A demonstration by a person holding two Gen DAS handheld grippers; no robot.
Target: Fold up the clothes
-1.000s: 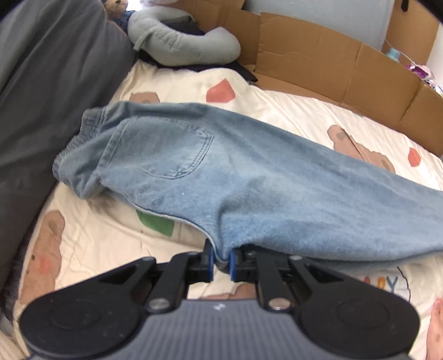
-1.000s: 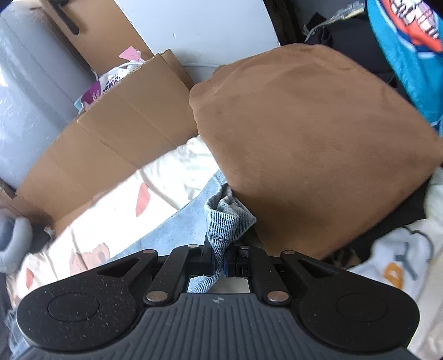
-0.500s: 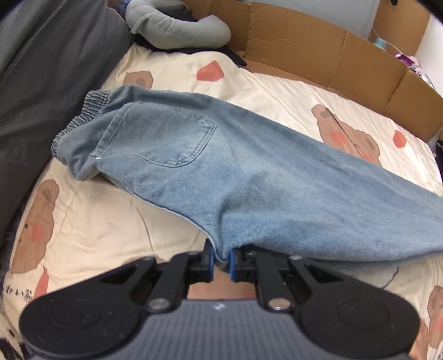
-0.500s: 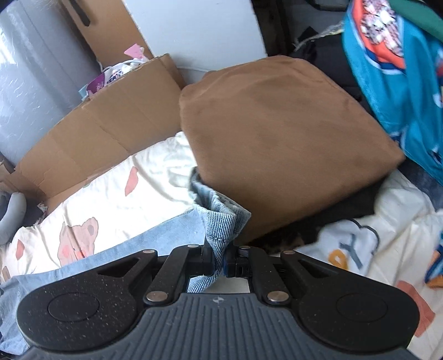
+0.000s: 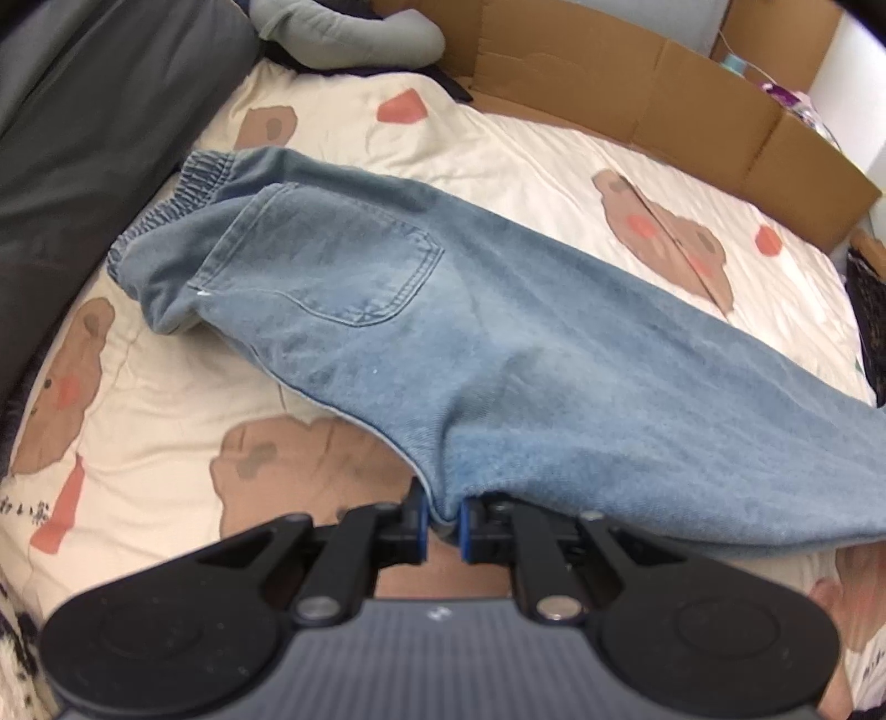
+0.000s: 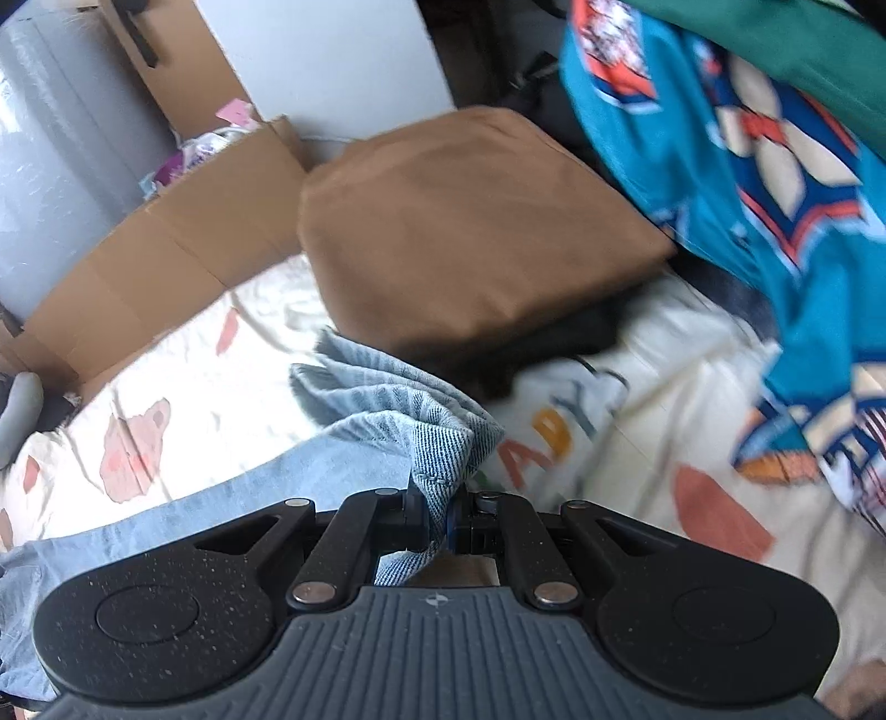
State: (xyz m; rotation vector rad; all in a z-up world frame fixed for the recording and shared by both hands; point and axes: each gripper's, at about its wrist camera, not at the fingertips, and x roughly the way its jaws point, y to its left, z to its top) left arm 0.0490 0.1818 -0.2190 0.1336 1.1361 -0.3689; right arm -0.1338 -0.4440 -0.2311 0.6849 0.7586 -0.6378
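The jeans (image 5: pixel 498 343) lie across the bed (image 5: pixel 526 166), cardboard (image 5: pixel 637 83) behind, a cushion (image 6: pixel 470 232) beyond their hem.

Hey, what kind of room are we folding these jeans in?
Most likely a bedroom: the jeans lie on a bear-print quilt, with a grey pillow at its end and a folded brown garment nearby.

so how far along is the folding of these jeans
Early on. Done: the jeans look doubled leg over leg, one back pocket facing up on the bedspread. In hand: the left gripper pinches the crotch edge, and the right gripper pinches the hem end; both are shut on denim. Left: no fold across the length shows yet. Other clothes, like the teal shirt, lie unfolded.
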